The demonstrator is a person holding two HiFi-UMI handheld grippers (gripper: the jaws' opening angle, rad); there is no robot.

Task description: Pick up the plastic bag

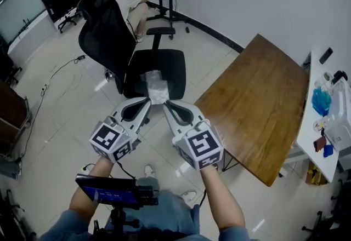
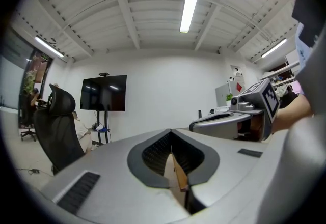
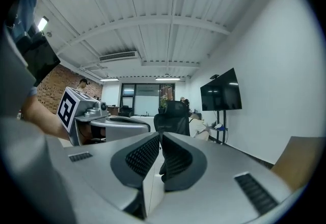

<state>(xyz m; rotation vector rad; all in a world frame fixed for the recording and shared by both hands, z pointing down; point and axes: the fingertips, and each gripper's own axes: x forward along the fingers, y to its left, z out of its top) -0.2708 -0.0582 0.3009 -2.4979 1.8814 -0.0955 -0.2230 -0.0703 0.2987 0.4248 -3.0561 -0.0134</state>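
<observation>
Two grippers are in view, the left gripper (image 1: 148, 101) and the right gripper (image 1: 166, 104), and each carries one marker cube (image 1: 112, 140). One plastic bag (image 1: 156, 87) lies on one black office chair (image 1: 109, 37). Two tables show: one wooden table (image 1: 258, 103) and one white table (image 1: 308, 125). One screen (image 2: 104, 93) is there.

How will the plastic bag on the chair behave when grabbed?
The plastic bag looks crumpled and thin, so probably floppy and light. Its shiny film may slip. Lying loose on the chair seat, it might slide if nudged.
</observation>
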